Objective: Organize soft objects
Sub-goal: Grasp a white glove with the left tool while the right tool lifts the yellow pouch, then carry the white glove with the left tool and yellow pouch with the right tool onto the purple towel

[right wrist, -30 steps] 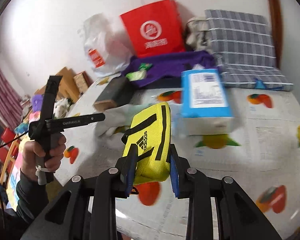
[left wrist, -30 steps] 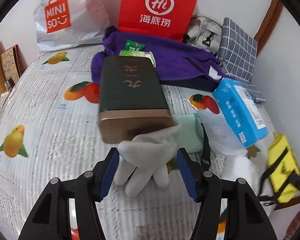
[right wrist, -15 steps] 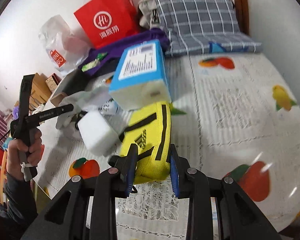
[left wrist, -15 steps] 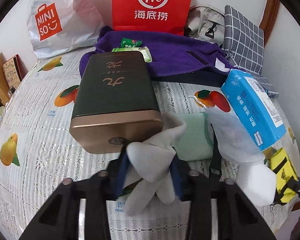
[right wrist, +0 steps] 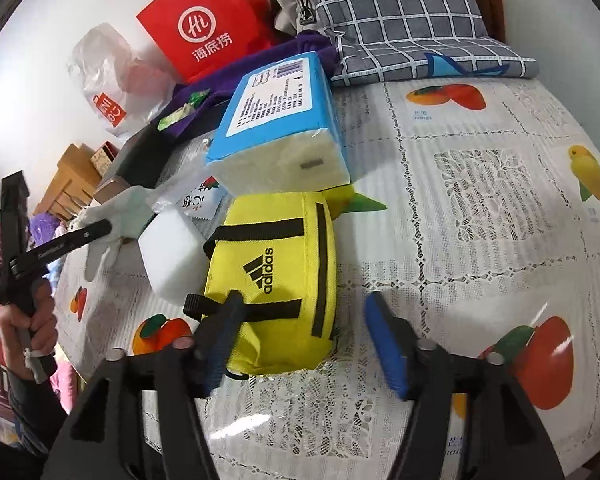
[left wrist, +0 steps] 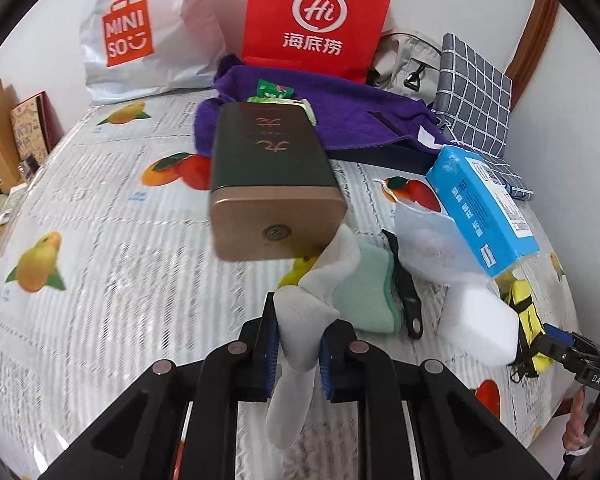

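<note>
— What was changed on the bed?
— The white glove (left wrist: pixel 300 320) was pinched in the left gripper (left wrist: pixel 298 354) beside the tin (left wrist: pixel 272 184); the yellow pouch (right wrist: pixel 276 276) was released near the tissue pack (right wrist: pixel 280 120), right gripper (right wrist: pixel 300 344) jaws opening

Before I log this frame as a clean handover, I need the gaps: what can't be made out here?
- White glove, left wrist view: its cuff end is hidden behind the dark tin; the left tongs cover its middle.
- Mint cloth, left view: partly covered by the glove.
- Yellow bag, right wrist view: near corner hidden by the opening right tongs.
- Green packets: print too small.
</note>
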`<state>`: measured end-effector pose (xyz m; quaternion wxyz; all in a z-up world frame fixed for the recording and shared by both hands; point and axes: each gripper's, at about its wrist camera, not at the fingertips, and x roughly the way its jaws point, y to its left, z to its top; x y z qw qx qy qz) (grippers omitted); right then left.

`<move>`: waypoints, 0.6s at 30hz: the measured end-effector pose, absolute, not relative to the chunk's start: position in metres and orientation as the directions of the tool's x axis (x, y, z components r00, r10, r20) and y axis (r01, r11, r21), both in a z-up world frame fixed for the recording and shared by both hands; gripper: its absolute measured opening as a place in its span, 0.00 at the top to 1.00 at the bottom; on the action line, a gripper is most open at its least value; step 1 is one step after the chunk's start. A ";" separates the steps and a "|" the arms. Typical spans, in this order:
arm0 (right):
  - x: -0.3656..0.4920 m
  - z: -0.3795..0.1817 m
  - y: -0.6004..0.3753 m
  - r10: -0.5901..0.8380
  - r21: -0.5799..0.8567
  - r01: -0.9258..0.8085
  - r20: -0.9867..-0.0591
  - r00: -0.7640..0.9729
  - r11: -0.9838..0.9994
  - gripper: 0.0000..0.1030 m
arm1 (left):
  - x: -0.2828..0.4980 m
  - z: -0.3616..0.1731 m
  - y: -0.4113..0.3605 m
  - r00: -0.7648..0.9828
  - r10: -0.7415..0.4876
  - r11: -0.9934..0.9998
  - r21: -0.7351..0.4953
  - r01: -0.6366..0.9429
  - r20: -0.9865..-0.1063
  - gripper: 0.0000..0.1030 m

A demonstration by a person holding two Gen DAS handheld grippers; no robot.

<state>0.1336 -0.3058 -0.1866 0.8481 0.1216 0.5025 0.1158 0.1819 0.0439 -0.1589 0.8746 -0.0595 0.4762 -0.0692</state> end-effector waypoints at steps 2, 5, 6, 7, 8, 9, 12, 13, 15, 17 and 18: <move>0.133 -0.183 -0.298 0.324 0.317 -0.098 -0.821 0.471 0.943 0.31 | 0.176 -0.156 0.048 0.544 -0.172 0.984 -0.168 0.058 -0.821 0.84; 0.136 -0.182 -0.285 0.317 0.301 -0.113 -0.817 0.481 0.947 0.22 | 0.167 -0.151 0.053 0.553 -0.165 0.985 -0.164 0.051 -0.817 0.84; 0.138 -0.183 -0.280 0.306 0.286 -0.115 -0.823 0.478 0.951 0.21 | 0.164 -0.149 0.056 0.558 -0.163 0.985 -0.164 0.048 -0.814 0.84; 0.140 -0.185 -0.276 0.296 0.273 -0.117 -0.829 0.475 0.955 0.20 | 0.162 -0.148 0.057 0.560 -0.162 0.985 -0.164 0.047 -0.813 0.84; 0.142 -0.188 -0.272 0.283 0.257 -0.119 -0.837 0.469 0.959 0.19 | 0.160 -0.147 0.059 0.561 -0.161 0.985 -0.163 0.046 -0.812 0.84; 0.145 -0.191 -0.267 0.267 0.240 -0.118 -0.846 0.461 0.964 0.19 | 0.158 -0.146 0.061 0.563 -0.159 0.986 -0.163 0.044 -0.811 0.84; 0.150 -0.199 -0.258 0.206 0.175 -0.109 -0.862 0.463 0.979 0.19 | 0.155 -0.144 0.066 0.565 -0.155 0.986 -0.161 0.041 -0.810 0.84; 0.150 -0.198 -0.256 0.191 0.157 -0.111 -0.860 0.473 0.981 0.19 | 0.154 -0.144 0.067 0.565 -0.154 0.986 -0.160 0.039 -0.811 0.84; 0.149 -0.199 -0.254 0.169 0.132 -0.110 -0.861 0.479 0.985 0.26 | 0.153 -0.144 0.069 0.566 -0.155 0.986 -0.164 0.036 -0.810 0.84; 0.146 -0.195 -0.256 0.173 0.136 -0.111 -0.855 0.488 0.984 0.29 | 0.152 -0.143 0.070 0.569 -0.159 0.985 -0.168 0.036 -0.807 0.84; 0.143 -0.193 -0.258 0.185 0.147 -0.114 -0.853 0.489 0.982 0.32 | 0.151 -0.142 0.071 0.571 -0.160 0.985 -0.169 0.037 -0.806 0.84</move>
